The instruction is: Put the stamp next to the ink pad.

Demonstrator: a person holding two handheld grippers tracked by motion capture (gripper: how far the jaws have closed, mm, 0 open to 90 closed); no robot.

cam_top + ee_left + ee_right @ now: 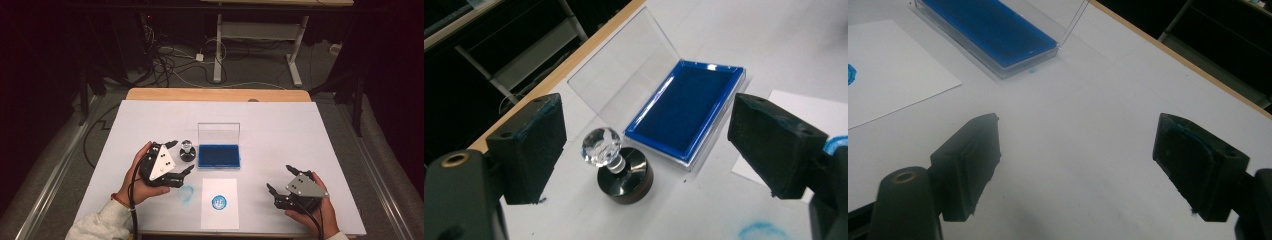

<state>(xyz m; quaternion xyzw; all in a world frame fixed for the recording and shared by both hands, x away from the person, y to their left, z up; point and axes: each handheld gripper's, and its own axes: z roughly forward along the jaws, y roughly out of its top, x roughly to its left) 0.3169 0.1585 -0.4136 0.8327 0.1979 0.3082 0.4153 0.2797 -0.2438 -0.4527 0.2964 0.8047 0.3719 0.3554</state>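
Observation:
A stamp with a clear round knob and a dark round base (186,151) (621,170) stands upright on the white table cover, just left of a blue ink pad (218,156) (686,111) in a case with its clear lid raised. My left gripper (179,157) (646,145) is open, its jaws on either side of the stamp without touching it. A white sheet (219,202) (890,70) bearing a round blue print lies in front of the pad. At the front right my right gripper (281,179) (1075,167) is open over bare table, nothing between its jaws.
A blue ink smear (186,194) (764,232) marks the cover left of the sheet. The wooden table edge (217,94) runs along the far side, with cables and a desk frame (260,45) on the floor beyond.

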